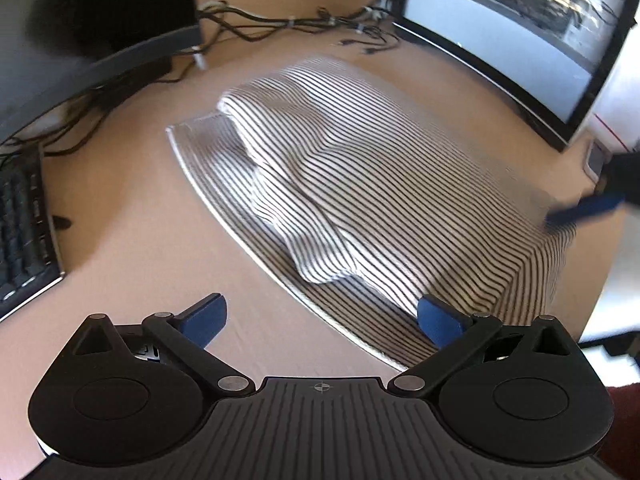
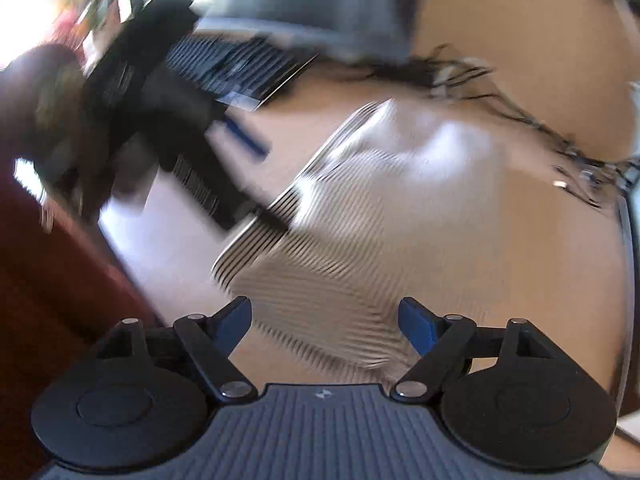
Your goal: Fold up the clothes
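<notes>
A black-and-white striped shirt (image 1: pixel 360 184) lies partly folded on the tan desk, one sleeve folded over its body. My left gripper (image 1: pixel 320 320) is open and empty, low over the shirt's near hem. My right gripper (image 2: pixel 325 324) is open and empty above the shirt (image 2: pixel 360 220), which is blurred there. In the left wrist view the right gripper's blue finger (image 1: pixel 584 208) shows at the shirt's far right edge. In the right wrist view the left gripper (image 2: pixel 240 140) shows blurred at the shirt's left side.
A curved monitor (image 1: pixel 520 32) stands at the back right and a dark monitor (image 1: pixel 80 20) at the back left. A keyboard (image 1: pixel 20 224) lies at the left. Cables (image 1: pixel 300 26) run along the back of the desk (image 1: pixel 132 248).
</notes>
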Available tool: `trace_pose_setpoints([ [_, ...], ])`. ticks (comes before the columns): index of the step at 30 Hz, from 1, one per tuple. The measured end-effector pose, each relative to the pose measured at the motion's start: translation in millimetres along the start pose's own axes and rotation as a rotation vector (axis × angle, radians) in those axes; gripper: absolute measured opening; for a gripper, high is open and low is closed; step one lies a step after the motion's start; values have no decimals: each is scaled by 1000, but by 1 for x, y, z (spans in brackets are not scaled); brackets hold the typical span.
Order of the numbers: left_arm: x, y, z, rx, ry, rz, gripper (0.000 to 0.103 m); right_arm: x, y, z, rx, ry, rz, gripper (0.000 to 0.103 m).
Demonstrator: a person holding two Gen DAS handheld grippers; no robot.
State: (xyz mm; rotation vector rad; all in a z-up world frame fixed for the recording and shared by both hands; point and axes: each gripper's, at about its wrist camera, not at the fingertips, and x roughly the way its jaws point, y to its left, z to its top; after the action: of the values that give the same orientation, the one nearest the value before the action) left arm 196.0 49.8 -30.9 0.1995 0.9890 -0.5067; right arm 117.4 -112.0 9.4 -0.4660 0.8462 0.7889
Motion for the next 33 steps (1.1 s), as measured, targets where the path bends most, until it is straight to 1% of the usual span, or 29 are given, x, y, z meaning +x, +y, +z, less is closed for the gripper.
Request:
trace_pose_setpoints([
  [4,-7,2,0,-19,-14,2,103,21,22,-5,-197,29,-95,81],
  [6,-10,3,0,-24,-21,4,103,28,26,-7,-253,37,-142,80],
  [7,-12,4,-1,-26,-26,2,103,30,23,-5,-232,35,-145,79],
  [8,-14,6,-1,-27,-31,-2,103,31,16,-2,-183,34,-140,77],
  [11,-19,9,-5,-26,-40,-18,103,35,-7,10,-15,23,-128,74],
  [13,-19,10,-7,-10,-38,-44,103,37,-23,14,109,11,-95,74],
  [16,-20,5,-11,40,-31,-94,103,38,-43,14,270,-4,-27,74],
  [19,-17,-9,-14,123,-28,-124,103,37,-54,9,364,-12,24,74],
  [21,-10,-20,-15,182,-25,-112,103,38,-60,10,400,-17,45,74],
  [23,3,-32,-17,257,-16,-81,103,40,-62,14,408,-19,51,74],
  [25,19,-44,-19,335,-6,-14,103,43,-65,19,415,-22,56,74],
  [26,23,-47,-20,358,-20,15,103,42,-62,21,378,-27,39,74],
  [28,23,-46,-13,337,-47,47,103,32,-45,21,261,-53,-12,76],
  [29,23,-44,-9,314,-54,60,103,26,-37,19,207,-67,-36,82],
  [30,19,-39,-4,276,-67,48,103,22,-31,15,150,-86,-66,86],
  [31,15,-34,2,234,-81,32,103,17,-25,12,92,-104,-99,86],
  [33,11,-26,12,158,-87,-2,103,17,-16,5,15,-115,-158,88],
])
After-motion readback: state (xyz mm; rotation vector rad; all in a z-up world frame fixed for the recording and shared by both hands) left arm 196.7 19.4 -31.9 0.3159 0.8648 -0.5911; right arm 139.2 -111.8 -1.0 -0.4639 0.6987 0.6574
